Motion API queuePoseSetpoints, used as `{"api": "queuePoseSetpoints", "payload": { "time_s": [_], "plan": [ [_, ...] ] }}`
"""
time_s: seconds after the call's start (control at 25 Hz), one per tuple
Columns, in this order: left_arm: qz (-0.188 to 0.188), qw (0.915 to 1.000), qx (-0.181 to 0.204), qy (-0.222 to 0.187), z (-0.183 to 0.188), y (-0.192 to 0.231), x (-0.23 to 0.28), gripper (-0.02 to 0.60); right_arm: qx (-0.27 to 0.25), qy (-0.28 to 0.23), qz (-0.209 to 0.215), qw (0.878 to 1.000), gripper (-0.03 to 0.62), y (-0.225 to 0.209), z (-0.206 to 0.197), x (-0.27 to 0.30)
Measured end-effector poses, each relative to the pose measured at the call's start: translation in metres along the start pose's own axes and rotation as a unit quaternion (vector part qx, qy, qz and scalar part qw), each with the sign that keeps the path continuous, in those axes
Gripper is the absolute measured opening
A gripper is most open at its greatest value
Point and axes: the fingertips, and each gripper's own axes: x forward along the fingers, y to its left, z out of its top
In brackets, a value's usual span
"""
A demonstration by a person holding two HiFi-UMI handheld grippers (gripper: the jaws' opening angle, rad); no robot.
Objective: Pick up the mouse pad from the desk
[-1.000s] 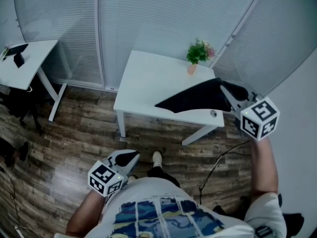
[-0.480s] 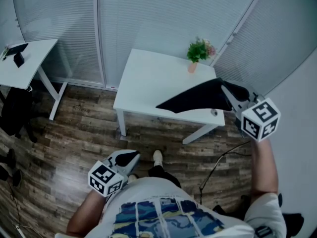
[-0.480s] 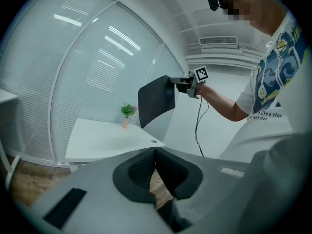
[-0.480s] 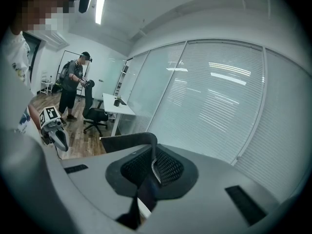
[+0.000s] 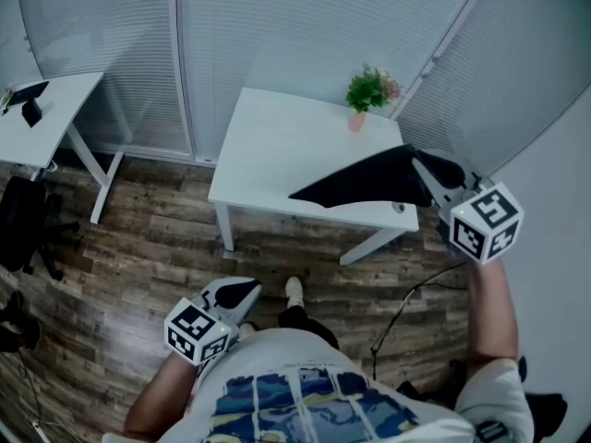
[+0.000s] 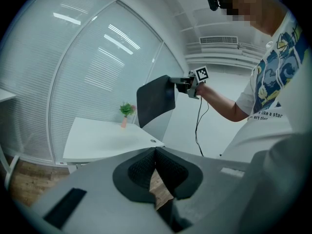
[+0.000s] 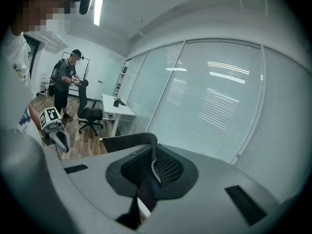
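The black mouse pad (image 5: 360, 181) hangs tilted in the air over the right end of the white desk (image 5: 277, 146), clear of its top. My right gripper (image 5: 420, 169) is shut on the pad's right edge. In the right gripper view the pad's rim (image 7: 129, 143) curls out leftwards from between the pads of the right gripper (image 7: 153, 162). The left gripper view shows the pad (image 6: 156, 99) held up beyond the desk (image 6: 102, 138). My left gripper (image 5: 242, 293) stays low by my body over the floor, shut with nothing in it.
A small potted plant (image 5: 369, 95) stands at the desk's far right corner. A second white desk (image 5: 46, 118) and a black office chair (image 5: 28, 220) are at the left. A cable (image 5: 406, 303) trails on the wood floor. Another person (image 7: 66, 82) stands far off.
Both grippers and the mouse pad have kept still. The black chair at the left edge of the head view has shifted a little.
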Motion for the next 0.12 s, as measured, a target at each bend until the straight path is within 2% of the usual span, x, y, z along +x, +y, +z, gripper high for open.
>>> {"api": "queuePoseSetpoints", "payload": {
  "time_s": [0.12],
  "plan": [
    [-0.002,1.0,-0.002,0.0,0.001,0.0,0.0022,0.003,0.0,0.0,0.001,1.0,0.023,-0.001,0.0006,0.0004]
  ]
}}
